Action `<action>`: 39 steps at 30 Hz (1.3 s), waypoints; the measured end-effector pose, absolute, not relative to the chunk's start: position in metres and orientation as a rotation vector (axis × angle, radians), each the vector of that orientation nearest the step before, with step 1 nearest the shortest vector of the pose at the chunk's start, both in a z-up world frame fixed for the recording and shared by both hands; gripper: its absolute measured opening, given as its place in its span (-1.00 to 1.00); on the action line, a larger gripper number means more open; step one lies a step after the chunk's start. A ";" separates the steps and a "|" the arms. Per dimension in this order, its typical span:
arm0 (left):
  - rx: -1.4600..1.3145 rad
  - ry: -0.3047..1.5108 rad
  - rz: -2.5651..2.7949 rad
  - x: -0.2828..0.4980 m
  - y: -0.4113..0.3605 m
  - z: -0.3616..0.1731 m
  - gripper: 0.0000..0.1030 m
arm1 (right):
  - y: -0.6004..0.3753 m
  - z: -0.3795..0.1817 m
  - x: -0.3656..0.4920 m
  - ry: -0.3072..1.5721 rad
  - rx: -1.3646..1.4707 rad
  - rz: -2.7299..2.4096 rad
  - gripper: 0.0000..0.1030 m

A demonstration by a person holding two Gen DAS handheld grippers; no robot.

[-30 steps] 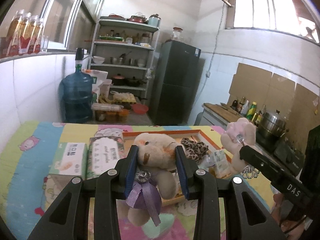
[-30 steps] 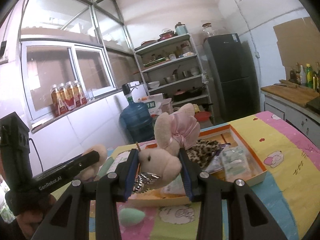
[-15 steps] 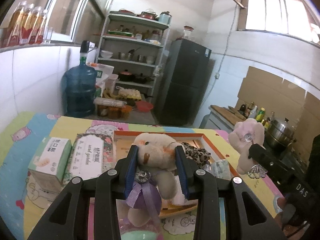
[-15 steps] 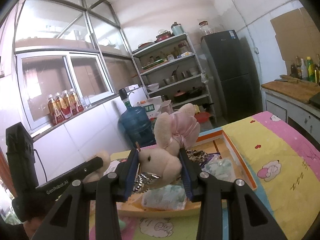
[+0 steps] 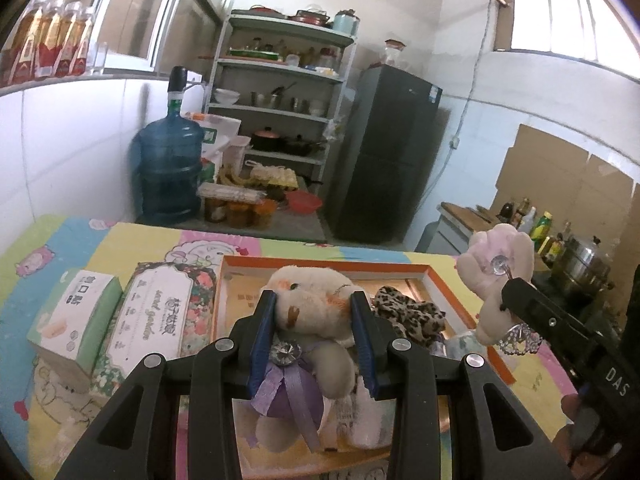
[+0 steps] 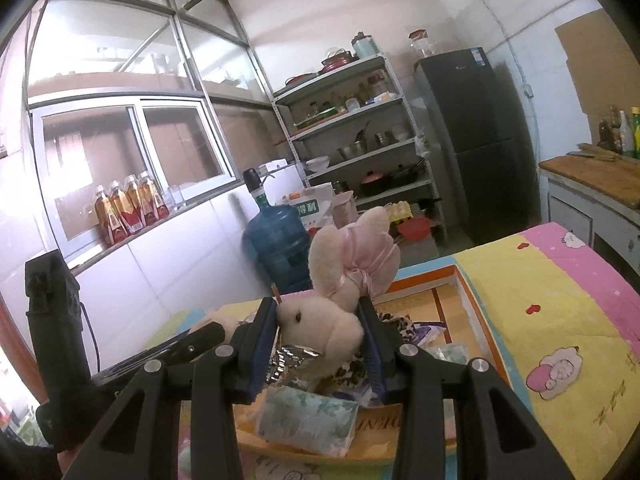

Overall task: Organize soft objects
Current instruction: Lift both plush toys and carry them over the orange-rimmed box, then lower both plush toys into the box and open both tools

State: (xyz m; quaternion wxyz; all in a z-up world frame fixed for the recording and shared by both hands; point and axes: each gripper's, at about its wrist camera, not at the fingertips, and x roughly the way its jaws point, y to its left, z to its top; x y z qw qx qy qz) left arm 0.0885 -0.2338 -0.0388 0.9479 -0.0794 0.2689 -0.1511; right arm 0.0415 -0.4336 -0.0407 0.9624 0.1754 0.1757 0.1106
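The left gripper (image 5: pixel 314 334) is clamped on a cream plush (image 5: pixel 308 312) with a purple bow, its blue pads pressing the head from both sides, the body hanging below the jaws. The right gripper (image 6: pixel 320 342) is clamped the same way on a pink-eared plush (image 6: pixel 332 320), ears standing up above the jaws and a sequin trim under its chin.

Beyond and beneath both pairs of jaws lies an orange tray (image 5: pixel 430 276) on a bright patterned cloth (image 6: pixel 540 300). Only the left view shows two tissue boxes (image 5: pixel 120 320) left of its jaws, side by side and just beside the tray, and a leopard-print cloth (image 5: pixel 408 314) in the tray just right of them. Only the right view shows a green tissue pack (image 6: pixel 306 420) in the tray directly below its jaws. Each view catches the other gripper at its edge, holding its toy.
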 end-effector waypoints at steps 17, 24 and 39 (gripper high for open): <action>-0.144 0.603 -0.257 0.129 -0.248 -0.056 -0.26 | -0.431 -0.065 0.097 0.459 0.372 0.286 -0.22; -0.125 0.647 -0.259 0.141 -0.256 -0.062 -0.26 | -0.429 -0.073 0.106 0.497 0.381 0.294 -0.22; -0.100 0.740 -0.296 0.156 -0.265 -0.078 -0.25 | -0.424 -0.090 0.121 0.614 0.376 0.281 -0.21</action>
